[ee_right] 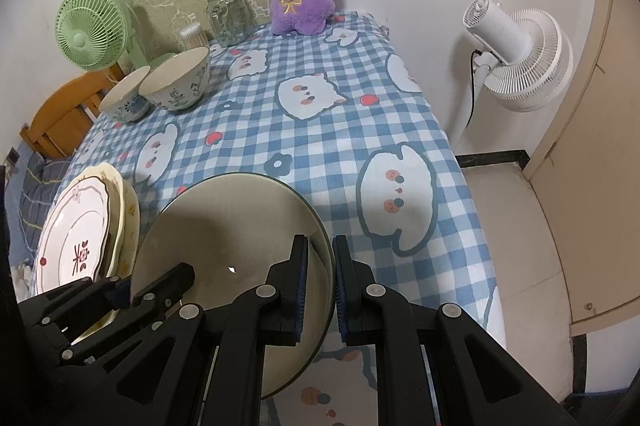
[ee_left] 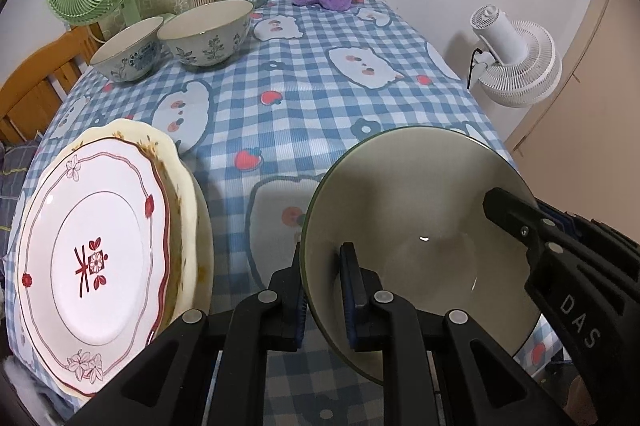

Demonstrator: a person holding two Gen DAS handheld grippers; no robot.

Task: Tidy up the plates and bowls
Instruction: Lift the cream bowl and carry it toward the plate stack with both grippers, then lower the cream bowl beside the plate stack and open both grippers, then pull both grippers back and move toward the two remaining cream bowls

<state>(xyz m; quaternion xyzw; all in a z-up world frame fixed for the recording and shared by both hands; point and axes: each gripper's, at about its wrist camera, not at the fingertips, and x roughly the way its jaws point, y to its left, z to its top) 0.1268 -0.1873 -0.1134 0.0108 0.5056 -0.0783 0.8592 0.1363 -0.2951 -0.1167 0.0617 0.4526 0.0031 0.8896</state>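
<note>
the left gripper (ee_left: pixel 322 292) pinches the near-left rim of the green bowl (ee_left: pixel 420 209), one finger inside the wall and one outside. the right gripper (ee_right: pixel 320 286) pinches the opposite rim of the same bowl in the same way. the bowl hangs tilted between the two grippers, above the near part of the table (ee_left: pixel 304 97).

risk 1: both grips bear on a thin, smooth, glazed rim. uneven motion of the two hands probably twists the bowl and lets it slip out of one grip.

risk 2: the stack of plates (ee_left: pixel 100 250) lies just to the left of the left gripper. a drift to that side likely strikes the plate edge.

risk 3: the two patterned bowls (ee_left: pixel 208 33) stand well ahead of the grippers, at the far left. nesting the green bowl there off-centre may tip or chip them.
</note>
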